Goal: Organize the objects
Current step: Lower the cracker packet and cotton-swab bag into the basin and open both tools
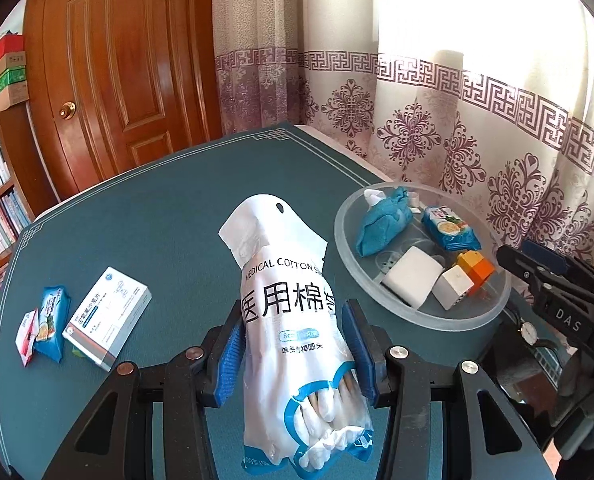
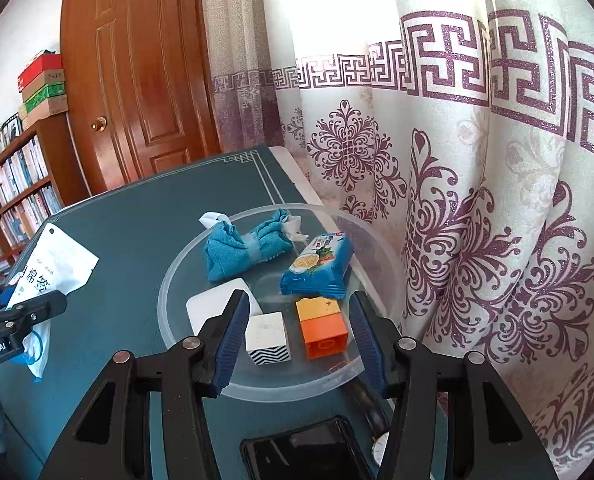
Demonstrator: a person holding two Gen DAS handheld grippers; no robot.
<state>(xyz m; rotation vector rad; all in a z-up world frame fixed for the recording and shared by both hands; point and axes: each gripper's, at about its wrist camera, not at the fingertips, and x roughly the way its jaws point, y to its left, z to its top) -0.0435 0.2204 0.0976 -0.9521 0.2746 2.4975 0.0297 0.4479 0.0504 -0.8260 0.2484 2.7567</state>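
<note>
From my left wrist, my left gripper (image 1: 297, 354) pinches the cotton swab bag (image 1: 293, 320) around its middle, lifted above the table (image 1: 157, 216); the clear tray (image 1: 413, 318) sits to the right. I should carry it over the rim before letting go. From my right wrist, my right gripper (image 2: 297, 334) is spread and empty over the tray, so it should clear out first.

We note the table mat (image 1: 145, 216) is dark teal with a pale line border. The cotton swab bag (image 1: 293, 312) is white with blue trim. In the clear tray (image 2: 169, 296): a teal towel (image 2: 245, 248), a blue snack packet (image 2: 317, 268), a yellow-over-orange block (image 2: 323, 326), and a white cube (image 2: 267, 338) with black zigzags. The curtain (image 2: 477, 200) is cream with purple scrollwork.
</note>
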